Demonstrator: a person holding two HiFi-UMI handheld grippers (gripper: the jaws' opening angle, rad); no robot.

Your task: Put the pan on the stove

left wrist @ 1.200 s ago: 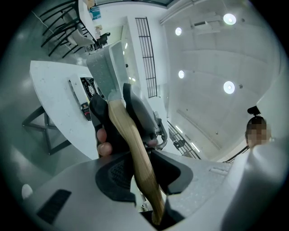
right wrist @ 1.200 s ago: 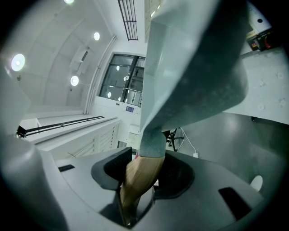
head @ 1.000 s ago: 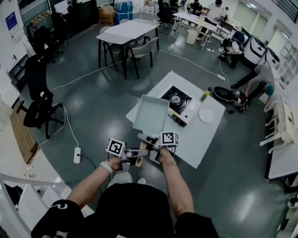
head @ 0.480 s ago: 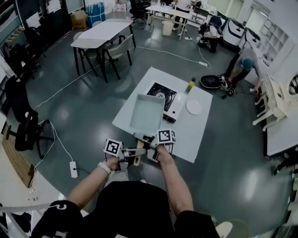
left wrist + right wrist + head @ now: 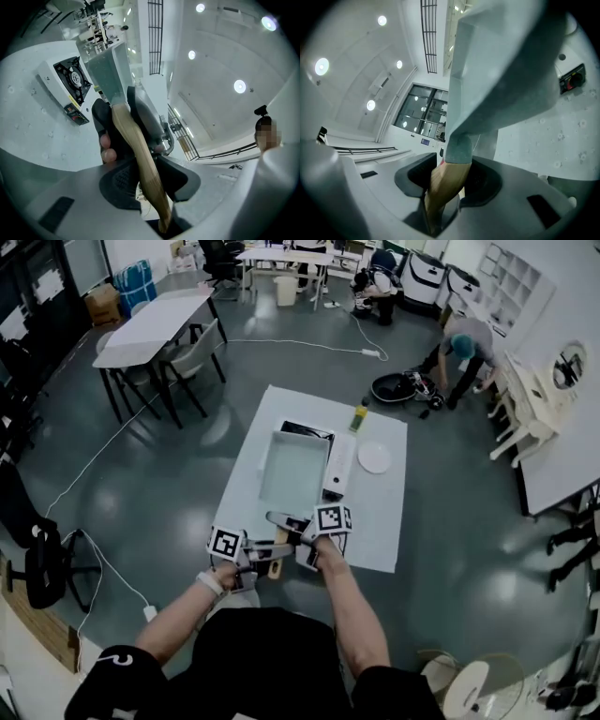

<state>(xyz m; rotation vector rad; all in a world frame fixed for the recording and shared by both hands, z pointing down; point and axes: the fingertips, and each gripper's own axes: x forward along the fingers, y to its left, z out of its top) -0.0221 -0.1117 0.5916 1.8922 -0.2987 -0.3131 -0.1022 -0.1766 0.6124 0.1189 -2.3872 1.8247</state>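
A square grey pan [image 5: 293, 470] with a wooden handle [image 5: 276, 564] hangs over the white table [image 5: 380, 521], and it hides most of the portable stove [image 5: 306, 430]. Both grippers hold the handle. My left gripper [image 5: 251, 555] is shut on its rear end, and my right gripper [image 5: 298, 532] is shut on it closer to the pan. In the left gripper view the handle [image 5: 136, 154] runs between the jaws of the left gripper [image 5: 145, 176] toward the pan [image 5: 105, 72], with the stove [image 5: 70, 82] beyond. In the right gripper view the right gripper [image 5: 447, 180] clamps the handle [image 5: 443, 185] under the pan [image 5: 497, 70].
A white plate [image 5: 374, 457] and a yellow-green bottle [image 5: 359, 415] sit on the table to the right of the stove. A second table with chairs [image 5: 150, 324] stands at the back left. People [image 5: 459, 348] crouch by gear on the floor at the back right.
The table has come closer and more square to me. The pan, still held by both grippers, now hangs over the stove and hides the burner that showed beside it before.
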